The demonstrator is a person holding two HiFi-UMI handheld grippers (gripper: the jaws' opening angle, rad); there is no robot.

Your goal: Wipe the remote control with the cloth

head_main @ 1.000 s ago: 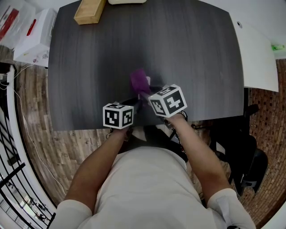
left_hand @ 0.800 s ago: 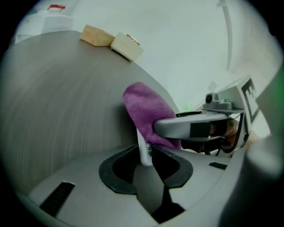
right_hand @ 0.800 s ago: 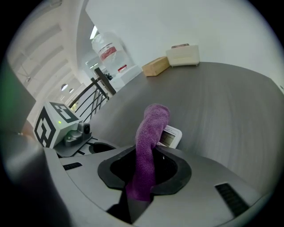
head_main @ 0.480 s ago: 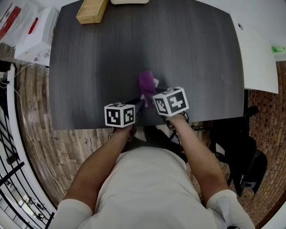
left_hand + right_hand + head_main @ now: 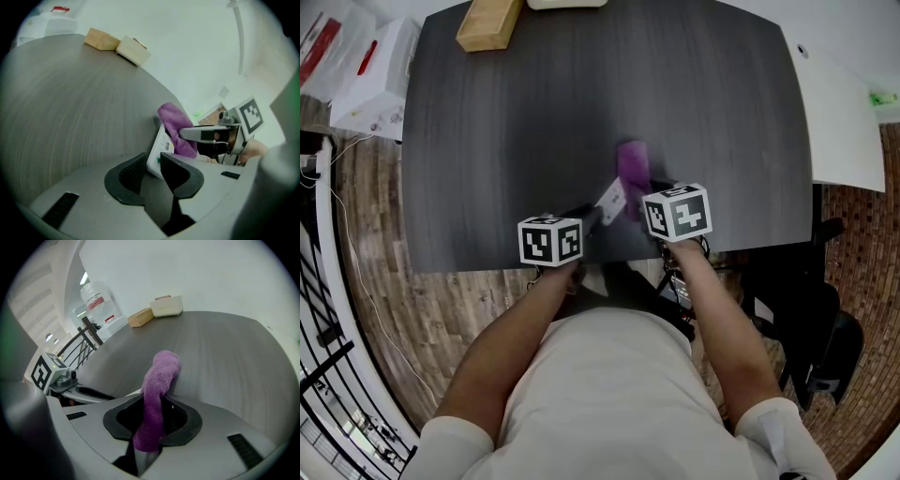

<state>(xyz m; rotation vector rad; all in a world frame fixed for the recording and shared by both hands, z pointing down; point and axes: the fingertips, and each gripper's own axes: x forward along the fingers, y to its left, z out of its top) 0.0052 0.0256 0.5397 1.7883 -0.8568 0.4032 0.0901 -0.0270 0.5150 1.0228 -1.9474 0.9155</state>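
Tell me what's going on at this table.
A person works over a dark table with a gripper in each hand. The left gripper is shut on the near end of a white remote control and holds it tilted. The right gripper is shut on a purple cloth, whose free end seems to rest against the remote's far end.
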